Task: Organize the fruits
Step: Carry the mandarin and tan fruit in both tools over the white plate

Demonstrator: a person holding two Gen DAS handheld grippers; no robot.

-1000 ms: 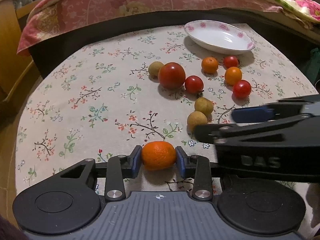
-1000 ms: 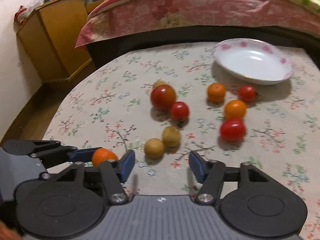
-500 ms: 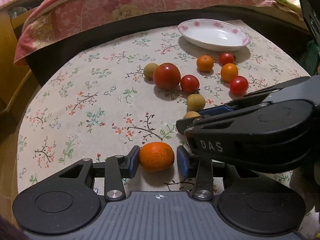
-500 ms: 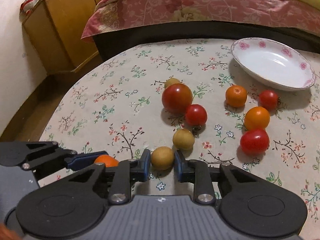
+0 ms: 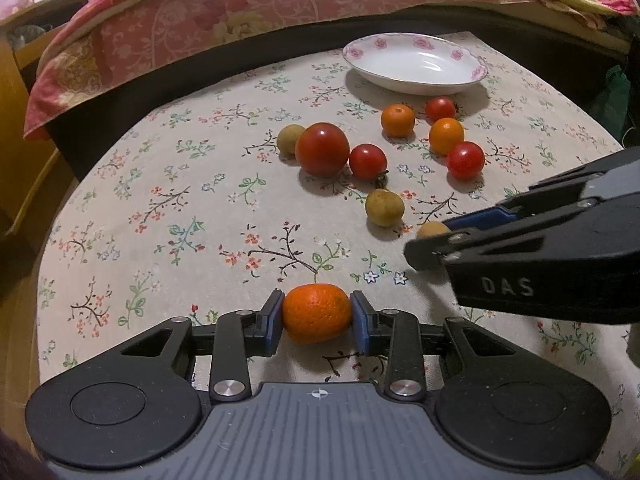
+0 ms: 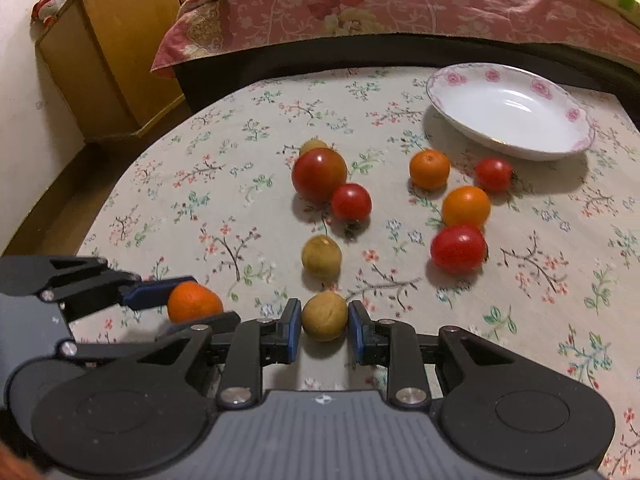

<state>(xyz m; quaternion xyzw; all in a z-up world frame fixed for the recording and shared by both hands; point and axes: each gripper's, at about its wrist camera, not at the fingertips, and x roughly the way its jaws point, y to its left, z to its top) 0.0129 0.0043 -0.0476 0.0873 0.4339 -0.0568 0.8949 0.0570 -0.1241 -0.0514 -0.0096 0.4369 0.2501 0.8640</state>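
My left gripper [image 5: 316, 314] is shut on a small orange tangerine [image 5: 316, 312] near the table's front edge. The same tangerine [image 6: 194, 302] shows at the left of the right wrist view, between the left gripper's blue pads. My right gripper [image 6: 324, 316] is shut on a tan round fruit [image 6: 324, 316], and only the top of that fruit [image 5: 432, 229] shows in the left wrist view. A white plate with pink flowers [image 6: 508, 116] stands empty at the back right. Whether the held fruits touch the cloth, I cannot tell.
Loose on the flowered tablecloth [image 6: 224, 208] lie a large tomato [image 6: 319, 174], a small tomato [image 6: 351, 202], a tan fruit [image 6: 321, 257], two oranges [image 6: 429, 169] [image 6: 466, 206] and two more tomatoes [image 6: 494, 174] [image 6: 458, 248]. A bed edge [image 6: 360, 4] lies behind and a wooden cabinet [image 6: 108, 52] at back left.
My right gripper went from open to shut on the tan fruit, then drew back to the right in the left wrist view. My left gripper kept hold of the tangerine.
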